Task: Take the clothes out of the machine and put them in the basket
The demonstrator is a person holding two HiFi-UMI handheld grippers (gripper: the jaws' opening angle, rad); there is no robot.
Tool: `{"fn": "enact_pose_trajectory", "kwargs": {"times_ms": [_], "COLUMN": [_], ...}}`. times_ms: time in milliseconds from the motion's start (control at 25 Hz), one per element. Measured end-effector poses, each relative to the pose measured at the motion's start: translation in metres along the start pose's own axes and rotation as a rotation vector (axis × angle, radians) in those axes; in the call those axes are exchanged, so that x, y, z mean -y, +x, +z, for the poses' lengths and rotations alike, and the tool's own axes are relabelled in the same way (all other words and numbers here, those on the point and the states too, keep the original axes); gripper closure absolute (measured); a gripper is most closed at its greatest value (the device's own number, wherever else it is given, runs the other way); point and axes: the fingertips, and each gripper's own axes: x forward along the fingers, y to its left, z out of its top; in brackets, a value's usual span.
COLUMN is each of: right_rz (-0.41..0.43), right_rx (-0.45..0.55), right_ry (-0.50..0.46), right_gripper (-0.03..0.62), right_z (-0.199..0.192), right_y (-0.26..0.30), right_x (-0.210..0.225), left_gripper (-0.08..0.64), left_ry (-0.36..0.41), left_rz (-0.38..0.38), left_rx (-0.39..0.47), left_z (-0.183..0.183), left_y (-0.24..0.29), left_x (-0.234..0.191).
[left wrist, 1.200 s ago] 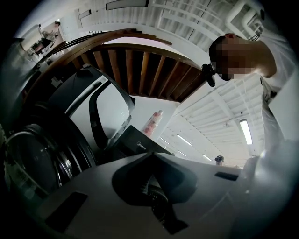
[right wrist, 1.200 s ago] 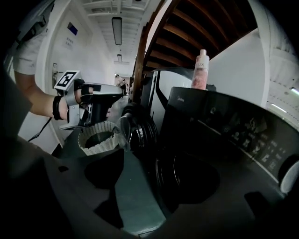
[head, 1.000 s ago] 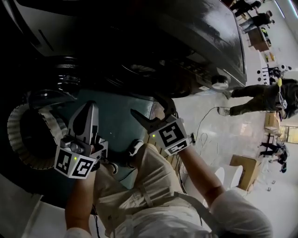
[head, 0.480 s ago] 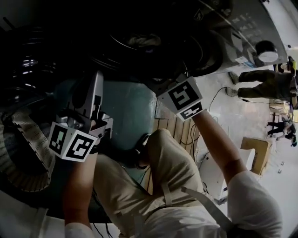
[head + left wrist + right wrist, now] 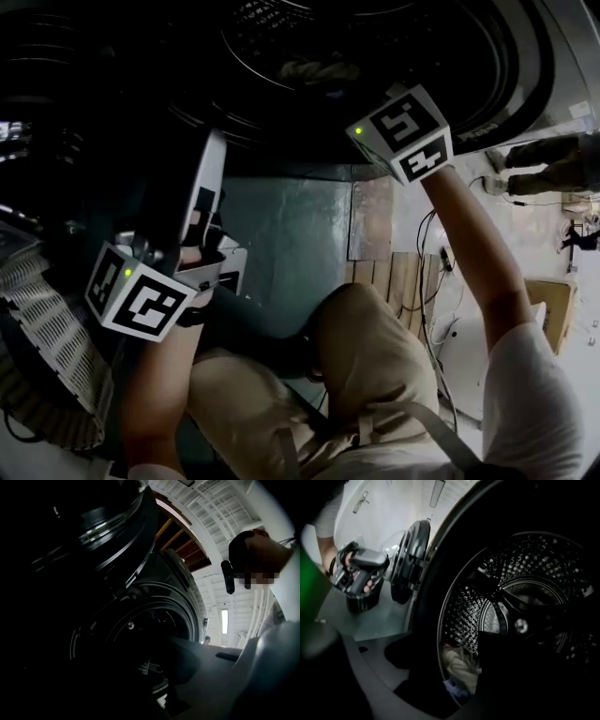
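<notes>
Some crumpled clothes [image 5: 461, 665], round perforated drum [image 5: 466, 613]

You've crouched lower — the washer's dark perforated steel drum [image 5: 281, 33] now fills the top of the head view, with pale crumpled clothes [image 5: 305, 70] showing inside. Your right tongs [image 5: 446, 649] have reached its mouth — your left tongs [image 5: 192, 187] loom larger, lower left.
</notes>
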Motion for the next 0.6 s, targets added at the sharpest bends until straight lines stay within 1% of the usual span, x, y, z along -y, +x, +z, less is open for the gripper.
{"fn": "enact_pose_trajectory", "kwargs": {"times_ms": [120,240,280,320,400,480,600], "right_rz": [0.002,0.045,0.047,0.043,0.056,0.111,0.175], "right_rx": [-0.060,-0.141,-0.164,-0.183,-0.210,-0.270,-0.393], "right_ry": [-0.047,-0.100,-0.113,-0.115,-0.079,-0.037,-0.055], "right_gripper": [0.219,0.206,0.205,0.204,0.198,0.174,0.140], "right_z": [-0.020,-0.038,-0.043,-0.049,-0.056,-0.068,-0.094], "right_y": [0.026,0.051,0.057,0.063,0.075,0.086,0.096], "right_x": [0.012,0.016,0.019,0.025,0.034,0.031,0.027], "left_gripper": [0.545,0.545,0.545,0.545,0.545,0.546,0.545], "left_ry": [0.060,0.062,0.061,0.062,0.062,0.060,0.082], "left_rz": [-0.051,-0.099,-0.112,-0.118,-0.107,-0.097,-0.127], "left_rx": [-0.012,-0.045,-0.062,-0.074,-0.076,-0.079,-0.106], "left_z": [-0.003,-0.019,-0.025,-0.029,-0.031,-0.037,-0.045], "left_y": [0.009,0.014,0.014,0.014,0.012,0.010,0.008], "left_x": [-0.010,-0.018,-0.019,-0.021,-0.026,-0.026,-0.011]}}
